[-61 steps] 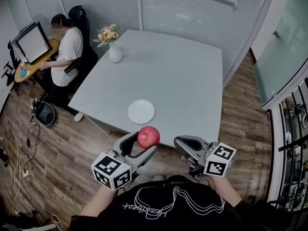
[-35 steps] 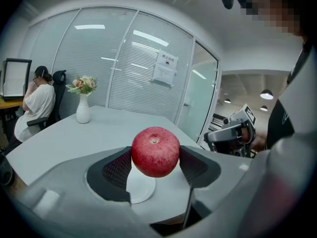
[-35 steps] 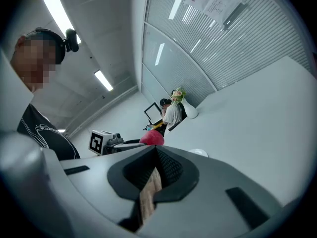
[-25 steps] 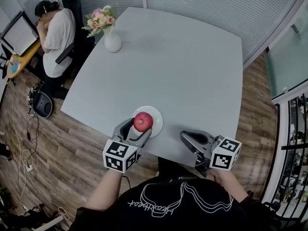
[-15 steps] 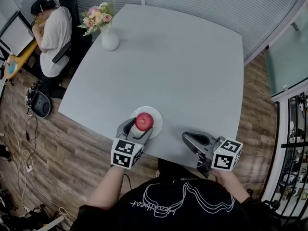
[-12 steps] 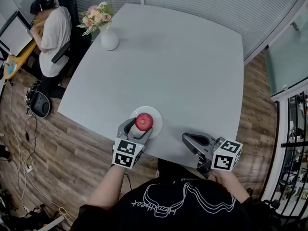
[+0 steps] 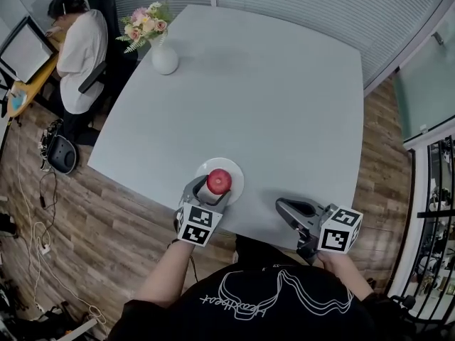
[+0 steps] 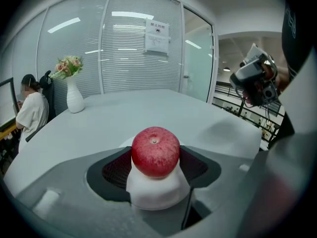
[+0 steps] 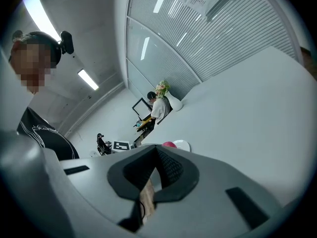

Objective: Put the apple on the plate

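Note:
A red apple sits on a small white plate near the front edge of the grey table. My left gripper is shut on the apple, one jaw on each side. In the left gripper view the apple fills the gap between the dark pads, and the plate shows white just under it. My right gripper hangs over the table's front edge to the right, shut and holding nothing. In the right gripper view the apple and plate appear small beyond the jaws.
A white vase of flowers stands at the table's far left corner. Left of the table, a person sits at a desk with a monitor. Wood floor surrounds the table; glass walls lie behind it.
My left gripper has carried the apple forward from off the table's front edge to over the plate and lowered it there. The right gripper has barely shifted.

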A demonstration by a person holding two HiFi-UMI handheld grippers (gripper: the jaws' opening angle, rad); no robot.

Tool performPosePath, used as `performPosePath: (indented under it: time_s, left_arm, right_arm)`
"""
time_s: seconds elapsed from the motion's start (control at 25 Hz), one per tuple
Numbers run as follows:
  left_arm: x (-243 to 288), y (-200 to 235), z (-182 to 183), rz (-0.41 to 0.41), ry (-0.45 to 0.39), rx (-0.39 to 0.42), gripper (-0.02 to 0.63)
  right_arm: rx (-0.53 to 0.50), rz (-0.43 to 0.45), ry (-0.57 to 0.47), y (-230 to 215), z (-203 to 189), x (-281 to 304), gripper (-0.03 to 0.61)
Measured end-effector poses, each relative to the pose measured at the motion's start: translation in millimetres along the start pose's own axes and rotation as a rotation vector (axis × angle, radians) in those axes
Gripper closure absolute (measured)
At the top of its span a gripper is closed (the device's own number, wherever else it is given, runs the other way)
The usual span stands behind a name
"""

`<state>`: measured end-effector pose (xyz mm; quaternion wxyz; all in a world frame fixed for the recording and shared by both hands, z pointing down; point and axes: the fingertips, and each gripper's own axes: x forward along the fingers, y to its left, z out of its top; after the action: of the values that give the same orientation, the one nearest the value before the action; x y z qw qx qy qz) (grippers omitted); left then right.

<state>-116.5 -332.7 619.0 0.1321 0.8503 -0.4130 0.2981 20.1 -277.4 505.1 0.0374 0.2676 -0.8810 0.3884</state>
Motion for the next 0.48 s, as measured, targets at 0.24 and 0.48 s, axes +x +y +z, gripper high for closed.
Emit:
performPosePath:
  time_s: [0.24, 0.48]
  left_arm:
    - [5.6, 0.8, -1.6, 0.019, 0.016, 0.019, 0.304]
    - [7.5, -1.5, 0.2, 0.026, 0.002, 0.035, 0.304]
  right_arm:
    - [0.002, 0.004, 0.009, -1.9, -1.4, 1.0, 0.57]
    - [0.006, 0.009, 0.017, -3.2, -4.2, -1.0, 0.57]
